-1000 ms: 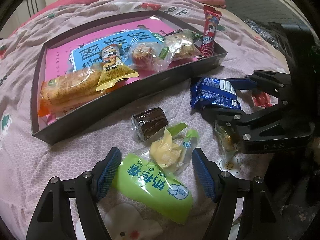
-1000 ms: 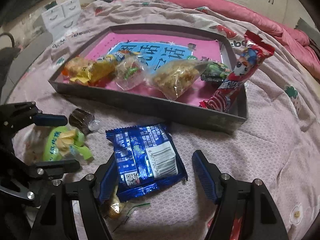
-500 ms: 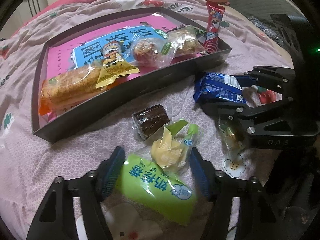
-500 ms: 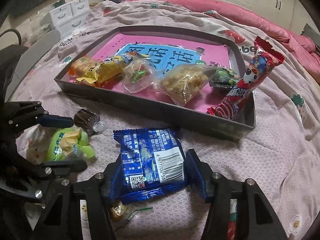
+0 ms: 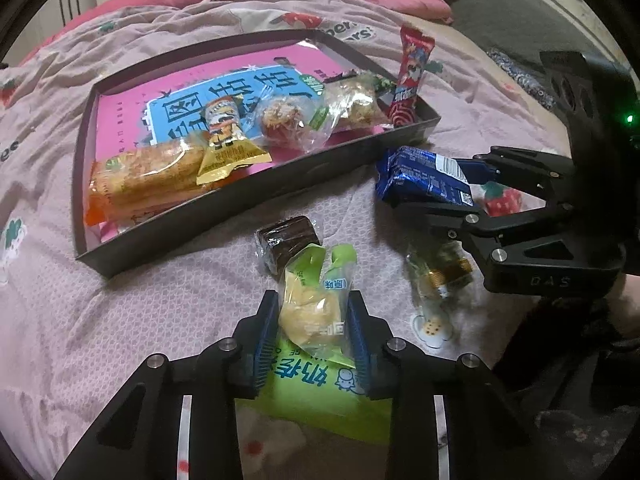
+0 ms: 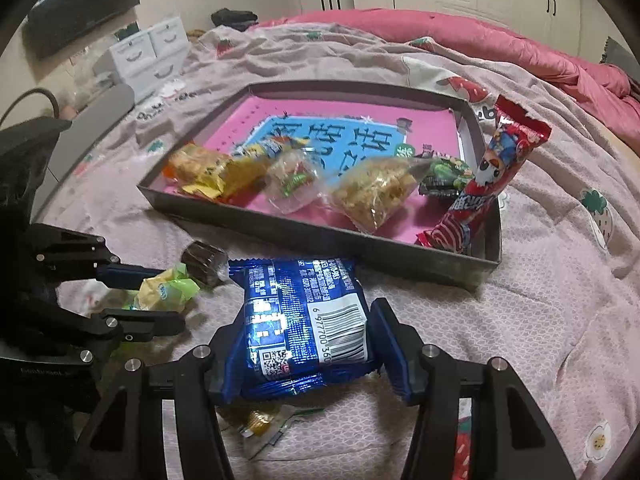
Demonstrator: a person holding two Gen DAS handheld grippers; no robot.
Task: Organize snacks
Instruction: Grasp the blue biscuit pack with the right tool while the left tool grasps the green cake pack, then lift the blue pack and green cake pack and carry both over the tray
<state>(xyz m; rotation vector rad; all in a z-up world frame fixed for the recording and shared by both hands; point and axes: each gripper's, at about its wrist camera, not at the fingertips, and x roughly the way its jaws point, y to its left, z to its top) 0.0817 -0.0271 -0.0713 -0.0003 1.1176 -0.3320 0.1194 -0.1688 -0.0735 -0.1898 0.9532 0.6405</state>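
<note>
Left wrist: left claw (image 5: pixel 312 334) closing on green packet (image 5: pixel 316 320); brown cake (image 5: pixel 286 238) ahead; right claw (image 6: pixel 306 340) grips blue packet (image 6: pixel 304 320).

The blue packet (image 6: pixel 304 320) bears a barcode numbered 6 977700 36 and a QR code, the black gripper body (image 5: pixel 548 276) is embossed "DAS", and the green packet (image 5: pixel 316 384) carries large Chinese characters, inverted here.

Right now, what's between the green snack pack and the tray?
In the left wrist view, a brown wrapped cake on the bedspread lies between the green pack and the tray.
</note>
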